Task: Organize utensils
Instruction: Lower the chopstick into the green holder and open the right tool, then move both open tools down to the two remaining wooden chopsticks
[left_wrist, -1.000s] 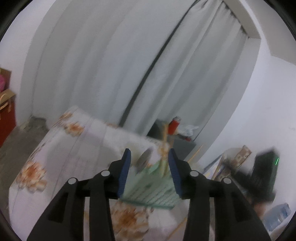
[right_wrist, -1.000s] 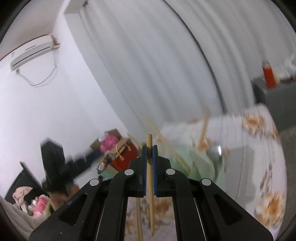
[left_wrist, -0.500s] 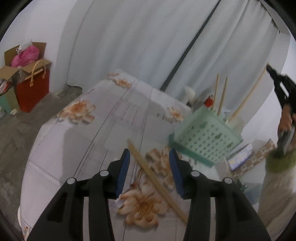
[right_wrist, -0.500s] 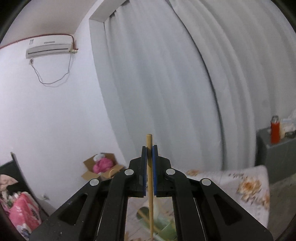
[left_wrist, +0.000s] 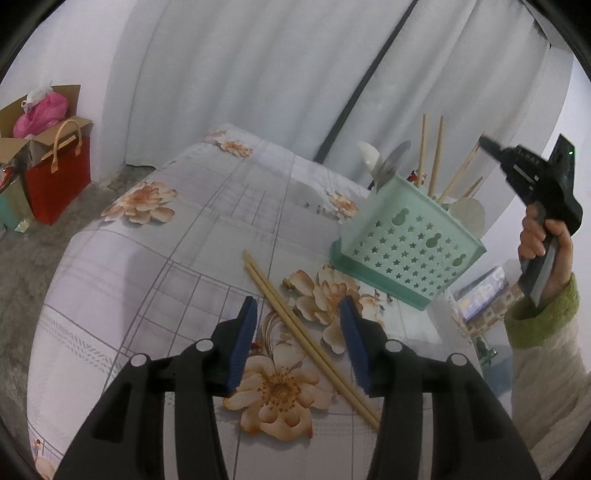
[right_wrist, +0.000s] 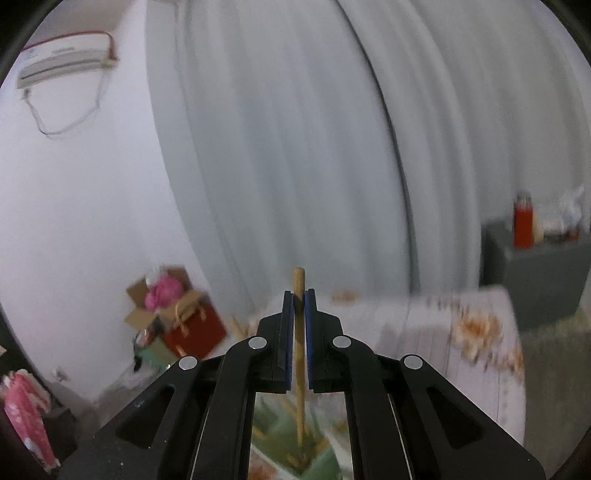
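Left gripper (left_wrist: 298, 338) jaws opening, apart over chopstick pair (left_wrist: 306, 338) lying on floral tablecloth (left_wrist: 155, 266) just in front of green holder (left_wrist: 404, 245). Right gripper (right_wrist: 299, 341) clamped on single chopstick (right_wrist: 298, 295), upright above the holder.

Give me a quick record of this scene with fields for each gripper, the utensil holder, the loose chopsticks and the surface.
left gripper: jaws opening, nothing gripped, poised above the loose chopsticks
right gripper: shut on a single chopstick, held upright over the holder
utensil holder: mint green, star-punched, standing on the table with chopsticks and spoons in it
loose chopsticks: a pair lying side by side on the tablecloth, in front of the holder
surface: table under a floral tablecloth
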